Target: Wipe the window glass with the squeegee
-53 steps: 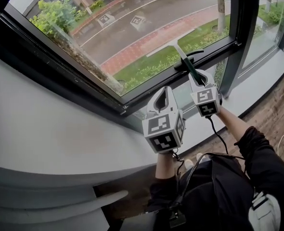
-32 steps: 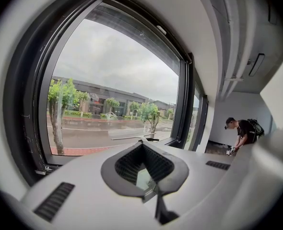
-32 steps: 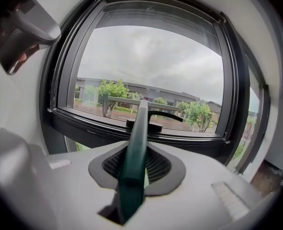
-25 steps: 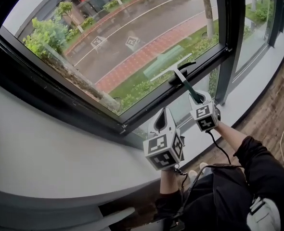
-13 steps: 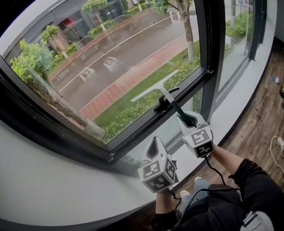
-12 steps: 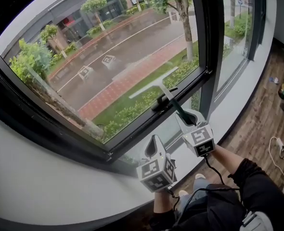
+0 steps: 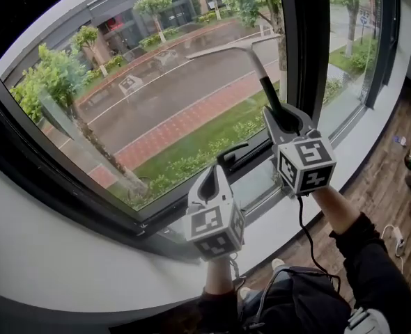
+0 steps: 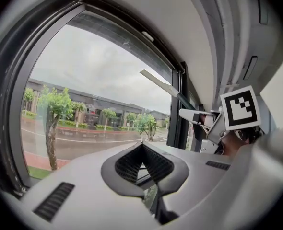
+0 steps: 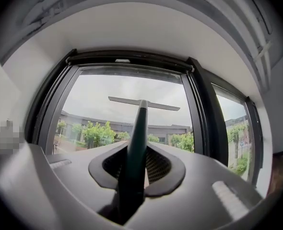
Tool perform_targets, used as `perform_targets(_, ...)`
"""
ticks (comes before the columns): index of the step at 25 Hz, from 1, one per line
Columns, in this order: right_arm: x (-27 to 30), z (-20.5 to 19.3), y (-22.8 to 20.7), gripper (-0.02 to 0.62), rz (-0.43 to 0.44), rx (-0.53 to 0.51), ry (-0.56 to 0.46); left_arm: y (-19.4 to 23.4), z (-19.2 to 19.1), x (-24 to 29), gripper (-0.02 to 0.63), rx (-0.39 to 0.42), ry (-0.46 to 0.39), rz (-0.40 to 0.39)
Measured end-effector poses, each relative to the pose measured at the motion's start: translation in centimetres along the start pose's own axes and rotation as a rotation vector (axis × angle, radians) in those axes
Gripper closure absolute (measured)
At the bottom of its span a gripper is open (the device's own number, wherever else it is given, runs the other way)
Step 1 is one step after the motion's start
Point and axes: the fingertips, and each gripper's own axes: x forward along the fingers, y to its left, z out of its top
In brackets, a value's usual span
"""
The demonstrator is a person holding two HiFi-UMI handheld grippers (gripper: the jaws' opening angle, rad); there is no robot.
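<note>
Squeegee (image 7: pixel 260 76): green handle is clamped in right gripper (image 7: pixel 283 117), blade held high before window glass (image 7: pixel 157 96); left gripper (image 7: pixel 212 181) is closed, empty. Blade is best pressed flat, drawn down evenly

Green-handled squeegee (image 7: pixel 267 90) angled upward, blade seemingly touching window glass (image 7: pixel 157 96).

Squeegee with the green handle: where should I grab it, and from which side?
Grip the squeegee by the lower end of its dark green handle, coming from below, as the right claw does. The handle is straight and narrow, so it fits between the jaws, leaving the wide pale blade free toward the window glass.
</note>
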Motion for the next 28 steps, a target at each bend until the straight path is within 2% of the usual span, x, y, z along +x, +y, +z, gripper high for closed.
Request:
perform_targets(4, 2.7, 6.6, -3.4, 0.526, -0.005, -0.023, -0.105, -3.5, 5.1, 2.7, 0.607, 0.042, -0.051, 0.005)
perform_targets(8, 5.2, 13.0, -5.1, 0.528, 0.051, -0.056, -0.192, -6.0, 9.1, 3.8, 0.607, 0.029, -0.115, 0.034)
perform_targets(11, 6.7, 16.1, -5.9, 0.527, 0.089, -0.052, -0.227, -7.3, 10.4, 3.6, 0.607, 0.038, -0.169, 0.053)
perform_targets(16, 9.5, 18.4, -6.8, 0.528, 0.086, -0.089, -0.240, -8.0, 10.5, 4.3, 0.607, 0.046, -0.147, 0.073)
perform_targets(22, 12.3, 19.2, -7.4, 0.528, 0.057, -0.137, -0.280, -7.3, 10.9, 5.1, 0.607, 0.035, -0.149, 0.085)
perform_targets(28, 14.5, 17.4, -7.5, 0.528, 0.055, -0.128, -0.259, -6.6, 8.7, 6.4, 0.607, 0.017, -0.105, 0.033)
